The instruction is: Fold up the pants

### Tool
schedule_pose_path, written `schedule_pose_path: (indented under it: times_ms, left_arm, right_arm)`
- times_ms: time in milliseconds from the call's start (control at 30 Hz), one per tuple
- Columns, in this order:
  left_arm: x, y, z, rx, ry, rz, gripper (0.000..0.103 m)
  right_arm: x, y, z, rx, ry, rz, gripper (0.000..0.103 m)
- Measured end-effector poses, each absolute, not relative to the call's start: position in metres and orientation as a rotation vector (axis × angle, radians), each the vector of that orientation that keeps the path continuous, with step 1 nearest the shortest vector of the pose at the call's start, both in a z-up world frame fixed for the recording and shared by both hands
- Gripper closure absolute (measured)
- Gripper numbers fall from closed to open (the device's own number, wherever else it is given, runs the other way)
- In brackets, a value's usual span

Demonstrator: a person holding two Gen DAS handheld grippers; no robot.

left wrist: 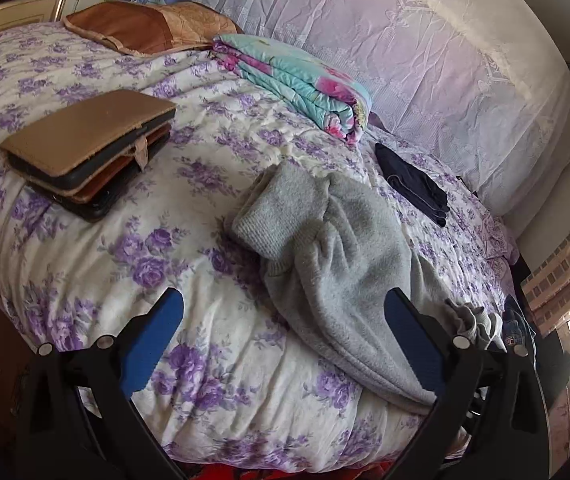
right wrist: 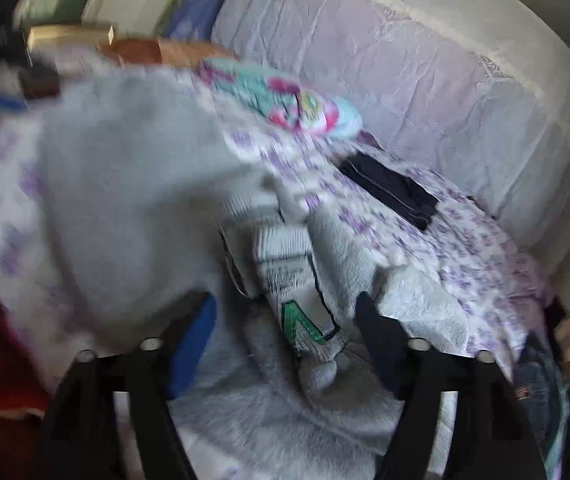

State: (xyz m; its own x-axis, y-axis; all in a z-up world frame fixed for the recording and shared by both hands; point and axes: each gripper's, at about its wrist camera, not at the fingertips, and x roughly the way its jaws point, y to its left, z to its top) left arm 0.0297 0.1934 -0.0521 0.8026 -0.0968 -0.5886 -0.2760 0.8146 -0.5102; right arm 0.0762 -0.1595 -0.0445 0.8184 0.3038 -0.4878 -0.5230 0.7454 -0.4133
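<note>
Grey fleece pants (left wrist: 345, 248) lie crumpled on the purple-flowered bedspread (left wrist: 85, 272), with a ribbed cuff (left wrist: 273, 216) folded toward the middle. My left gripper (left wrist: 285, 316) hovers low over the bed's near edge, its blue-padded fingers (left wrist: 161, 332) far apart and holding nothing; the right-hand finger sits over the pants' edge. In the blurred right wrist view the pants (right wrist: 125, 184) fill the left and the bottom. My right gripper (right wrist: 285, 316) stands wide over the waistband, where a white label with a green mark (right wrist: 301, 308) lies between the fingers. The pads do not press on the cloth.
A stack of brown wallet-like cases (left wrist: 89, 148) lies at the left. A folded teal and pink quilt (left wrist: 301, 80) and a brown pillow (left wrist: 141, 28) sit farther back. A dark folded garment (left wrist: 413, 184) lies to the right, near the lilac padded wall (left wrist: 405, 32). Jeans (right wrist: 533, 392) hang off the right edge.
</note>
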Motion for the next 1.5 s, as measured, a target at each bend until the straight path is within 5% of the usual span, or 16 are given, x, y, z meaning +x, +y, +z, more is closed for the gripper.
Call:
schedule_pose_path:
  times_ms: [200, 400, 600, 700, 833, 1033, 1500]
  left_arm:
    - [0.034, 0.188, -0.059, -0.633, 0.665, 0.078, 0.005]
    - [0.041, 0.178, -0.065, -0.618, 0.697, 0.062, 0.005]
    - [0.047, 0.172, -0.070, -0.594, 0.720, 0.064, 0.005]
    - [0.052, 0.179, -0.072, -0.632, 0.730, 0.050, 0.005]
    - [0.061, 0.190, -0.076, -0.732, 0.734, -0.004, 0.005]
    - [0.080, 0.213, -0.086, -0.932, 0.714, -0.073, 0.005]
    - [0.104, 0.199, -0.081, -0.876, 0.638, -0.092, 0.008]
  right_arm:
    - [0.089, -0.197, 0.013, -0.309, 0.318, 0.364, 0.024]
    - [0.160, -0.172, -0.063, -0.369, 0.631, 0.288, 0.023]
    - [0.133, -0.186, -0.033, -0.287, 0.507, 0.310, 0.021]
    - [0.122, -0.198, -0.020, -0.251, 0.441, 0.291, 0.009]
    - [0.148, -0.200, -0.069, -0.286, 0.611, 0.325, 0.004]
    - [0.151, -0.221, -0.069, -0.159, 0.629, 0.408, 0.003]
    - [0.149, -0.222, -0.068, -0.147, 0.613, 0.420, 0.003]
